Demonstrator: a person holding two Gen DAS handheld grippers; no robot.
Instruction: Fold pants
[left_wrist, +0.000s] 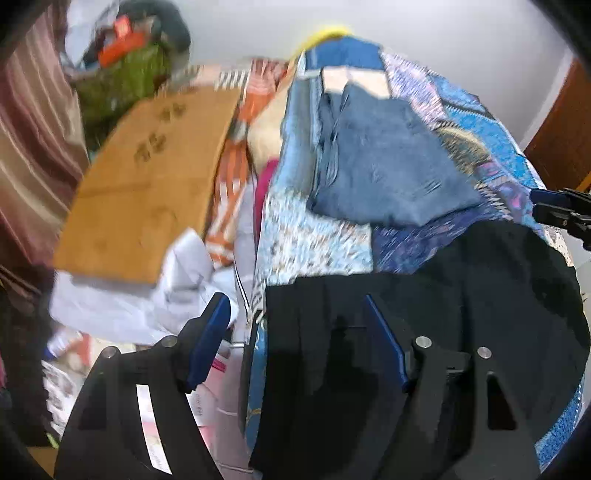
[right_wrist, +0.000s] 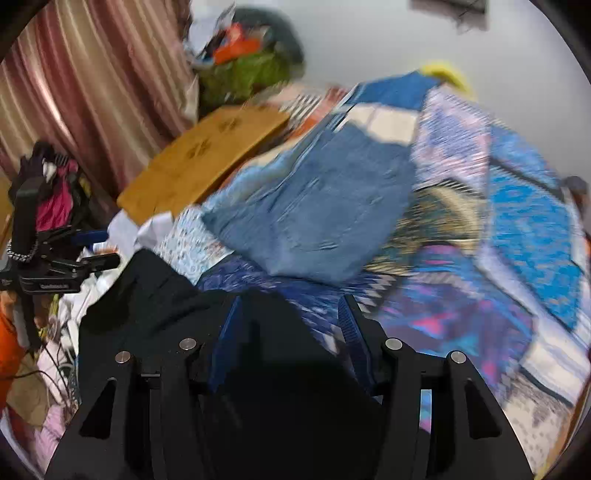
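Black pants (left_wrist: 480, 280) lie folded at the near edge of a bed with a blue patterned bedspread (left_wrist: 310, 236). Behind them lies a folded pair of blue jeans (left_wrist: 388, 162). My left gripper (left_wrist: 295, 301) is open over the black pants' left edge; its pads do not press the cloth. My right gripper (right_wrist: 290, 301) is open above the black pants (right_wrist: 155, 306), with dark cloth lying below the gap. Each gripper shows in the other's view: the right gripper (left_wrist: 539, 206) at the right edge, the left gripper (right_wrist: 99, 249) at the left. The pictures are blurred.
A flat cardboard sheet (left_wrist: 147, 177) lies left of the bed over white paper and clutter. A striped curtain (right_wrist: 92, 92) hangs at the left. A green bag (right_wrist: 243, 74) with loose items stands by the wall. A brown door (left_wrist: 565, 122) is at the right.
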